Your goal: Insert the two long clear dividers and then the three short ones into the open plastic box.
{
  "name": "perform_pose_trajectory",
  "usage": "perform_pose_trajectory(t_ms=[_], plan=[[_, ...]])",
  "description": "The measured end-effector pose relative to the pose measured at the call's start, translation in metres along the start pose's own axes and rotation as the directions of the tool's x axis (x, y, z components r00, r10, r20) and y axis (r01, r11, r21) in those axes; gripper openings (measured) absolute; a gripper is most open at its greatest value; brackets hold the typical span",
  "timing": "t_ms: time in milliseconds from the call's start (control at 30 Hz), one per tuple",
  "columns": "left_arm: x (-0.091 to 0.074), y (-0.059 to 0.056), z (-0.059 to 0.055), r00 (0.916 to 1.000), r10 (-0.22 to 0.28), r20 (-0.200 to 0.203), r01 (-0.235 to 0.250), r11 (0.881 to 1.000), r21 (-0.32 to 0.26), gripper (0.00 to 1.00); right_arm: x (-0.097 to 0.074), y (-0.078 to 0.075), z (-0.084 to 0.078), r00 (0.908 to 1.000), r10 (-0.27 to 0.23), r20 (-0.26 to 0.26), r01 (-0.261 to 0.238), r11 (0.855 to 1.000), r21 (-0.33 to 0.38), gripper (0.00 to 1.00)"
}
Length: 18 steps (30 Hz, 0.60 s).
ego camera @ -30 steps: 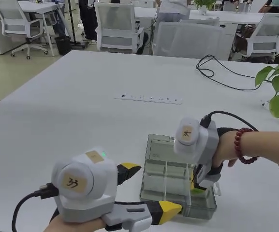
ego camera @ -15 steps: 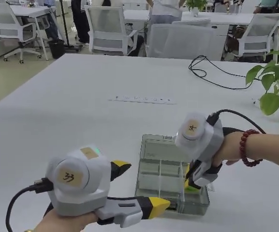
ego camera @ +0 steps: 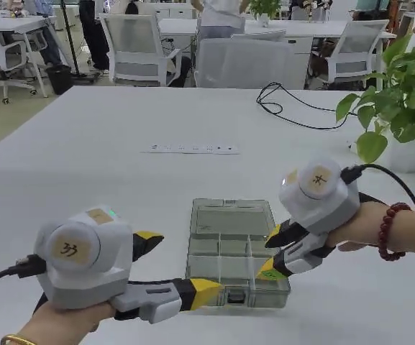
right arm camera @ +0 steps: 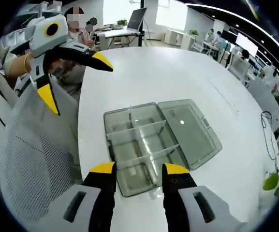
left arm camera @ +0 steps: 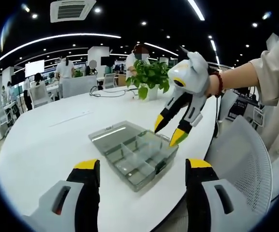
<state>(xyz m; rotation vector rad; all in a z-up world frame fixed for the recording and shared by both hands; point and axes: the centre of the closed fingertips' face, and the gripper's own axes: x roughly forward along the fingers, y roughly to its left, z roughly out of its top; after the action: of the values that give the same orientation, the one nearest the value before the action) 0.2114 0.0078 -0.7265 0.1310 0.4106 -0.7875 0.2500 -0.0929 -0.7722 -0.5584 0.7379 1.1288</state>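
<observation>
The clear plastic box [ego camera: 221, 267] lies on the white table with its lid [ego camera: 232, 218] folded flat behind it. Clear dividers [right arm camera: 138, 131] stand in the tray and split it into several compartments. My right gripper [ego camera: 270, 255] hovers open over the tray's right edge, with nothing between its jaws. In its own view the right gripper [right arm camera: 139, 169] looks down on the box [right arm camera: 144, 145]. My left gripper [ego camera: 178, 266] is open and empty, just left of the tray's near corner. From the left gripper [left arm camera: 141, 164], the box [left arm camera: 134, 152] lies ahead, with the right gripper [left arm camera: 170, 128] above its far side.
A white power strip [ego camera: 193, 149] lies mid-table and a black cable [ego camera: 293, 108] loops further back. A potted plant [ego camera: 401, 93] stands at the right edge. Office chairs [ego camera: 139, 43] line the far side. A mesh chair [right arm camera: 33, 154] stands by the near edge.
My right gripper has lifted out of the tray's near right corner, and its jaws now stand apart above the edge. The head camera has shifted; the left gripper keeps its place beside the box.
</observation>
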Motion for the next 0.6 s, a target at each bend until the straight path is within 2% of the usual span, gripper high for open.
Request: perform_pose_trajectory(t_ms=[167, 367, 467, 600], plan=[[-0.004, 0.0, 0.001, 1.0, 0.002, 0.003, -0.002, 1.0, -0.012, 0.73, -0.017, 0.006, -0.001, 0.9952, -0.054, 0.081, 0.047, 0.995, 0.091, 0.48], [-0.007, -0.001, -0.002, 0.9999, 0.002, -0.016, -0.002, 1.0, -0.02, 0.74, -0.03, 0.01, -0.01, 0.9847, -0.133, 0.113, 0.121, 0.987, 0.105, 0.55], [-0.008, 0.0, -0.005, 0.9996, 0.005, -0.028, -0.006, 1.0, -0.018, 0.75, -0.034, 0.012, -0.014, 0.9774, -0.159, 0.14, 0.134, 0.976, 0.173, 0.59], [-0.009, 0.002, -0.008, 0.999, 0.019, -0.041, -0.02, 0.999, -0.025, 0.75, -0.038, 0.015, -0.015, 0.9702, -0.173, 0.169, 0.135, 0.967, 0.214, 0.64]])
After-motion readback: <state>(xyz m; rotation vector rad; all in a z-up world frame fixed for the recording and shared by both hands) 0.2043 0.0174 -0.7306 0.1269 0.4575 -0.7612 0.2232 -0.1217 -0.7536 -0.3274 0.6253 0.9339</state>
